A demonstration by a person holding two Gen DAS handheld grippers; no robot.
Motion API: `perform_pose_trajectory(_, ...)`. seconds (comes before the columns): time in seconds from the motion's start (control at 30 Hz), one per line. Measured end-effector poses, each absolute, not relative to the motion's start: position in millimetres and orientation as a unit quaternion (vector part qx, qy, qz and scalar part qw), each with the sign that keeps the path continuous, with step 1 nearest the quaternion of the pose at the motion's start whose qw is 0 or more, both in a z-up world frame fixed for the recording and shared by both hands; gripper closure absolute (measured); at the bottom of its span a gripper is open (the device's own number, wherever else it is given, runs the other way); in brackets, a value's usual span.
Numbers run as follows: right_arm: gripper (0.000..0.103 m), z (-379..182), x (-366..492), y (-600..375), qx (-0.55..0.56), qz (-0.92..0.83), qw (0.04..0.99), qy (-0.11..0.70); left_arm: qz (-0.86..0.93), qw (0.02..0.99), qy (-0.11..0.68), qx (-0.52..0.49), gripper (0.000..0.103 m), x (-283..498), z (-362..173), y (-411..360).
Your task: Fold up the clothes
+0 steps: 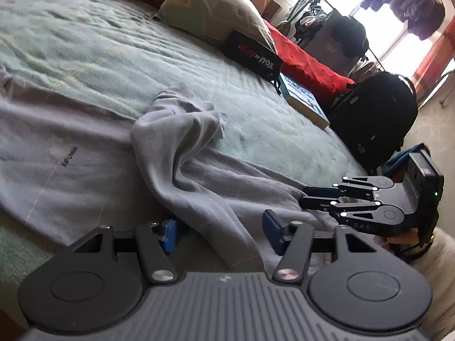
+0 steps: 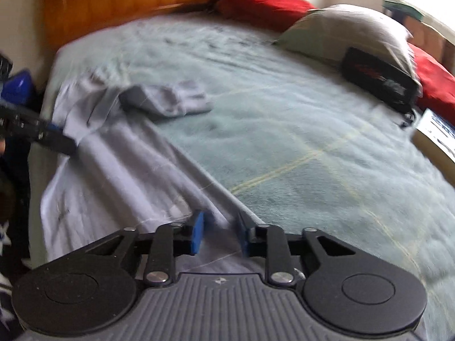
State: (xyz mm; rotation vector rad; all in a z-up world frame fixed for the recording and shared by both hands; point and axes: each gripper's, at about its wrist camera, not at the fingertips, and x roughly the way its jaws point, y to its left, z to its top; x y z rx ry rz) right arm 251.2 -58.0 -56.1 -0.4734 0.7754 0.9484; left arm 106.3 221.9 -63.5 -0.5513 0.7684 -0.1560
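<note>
The grey shirt (image 1: 71,147) is lying along the near edge of the bed (image 1: 113,51), its long axis running along that edge, one sleeve (image 1: 182,113) bunched up and reaching toward the middle of the bed. The left gripper (image 1: 219,231) is hovering half open with a fold of the cloth between its blue pads (image 1: 271,227) — no firm pinch showing. The right gripper (image 2: 220,234) is sitting at the far end of the shirt, jaws narrowed around a ridge of fabric; whether they are pinching it, I cannot tell — each hand is nearest its own end.
</note>
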Motion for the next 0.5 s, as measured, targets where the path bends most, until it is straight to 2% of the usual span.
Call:
perform_pose_trajectory(0.03,0.077,-56.4,249.0,-57.7,-0.225,0.444,0.791,0.356,-0.068,0.890,0.371,-0.257,0.055,106.8,-64.0,221.5)
perform_pose_trajectory(0.07,0.084,-55.6,247.1,-58.7,-0.225,0.448,0.790,0.354,-0.061,0.892,0.372,-0.248,0.069,107.3,-64.6,221.2)
perform_pose_trajectory(0.1,0.094,-54.9,245.3,-59.7,-0.225,0.451,0.789,0.352,-0.055,0.894,0.373,-0.240,0.076,107.8,-65.1,220.8)
perform_pose_trajectory(0.13,0.096,-54.1,243.7,-60.2,-0.226,0.451,0.790,0.348,-0.048,0.897,0.374,-0.232,0.088,108.4,-65.6,220.5)
perform_pose_trajectory(0.17,0.098,-53.2,242.3,-60.5,-0.229,0.450,0.792,0.344,-0.045,0.898,0.373,-0.230,0.095,109.1,-65.2,221.0)
perform_pose_trajectory(0.23,0.099,-50.4,243.1,-60.4,-0.226,0.445,0.799,0.335,-0.049,0.899,0.367,-0.235,0.098,110.5,-63.0,222.3)
perform_pose_trajectory(0.5,0.099,-49.7,260.1,-54.2,-0.213,0.412,0.824,0.327,-0.056,0.913,0.339,-0.220,0.099,114.8,-49.2,221.9)
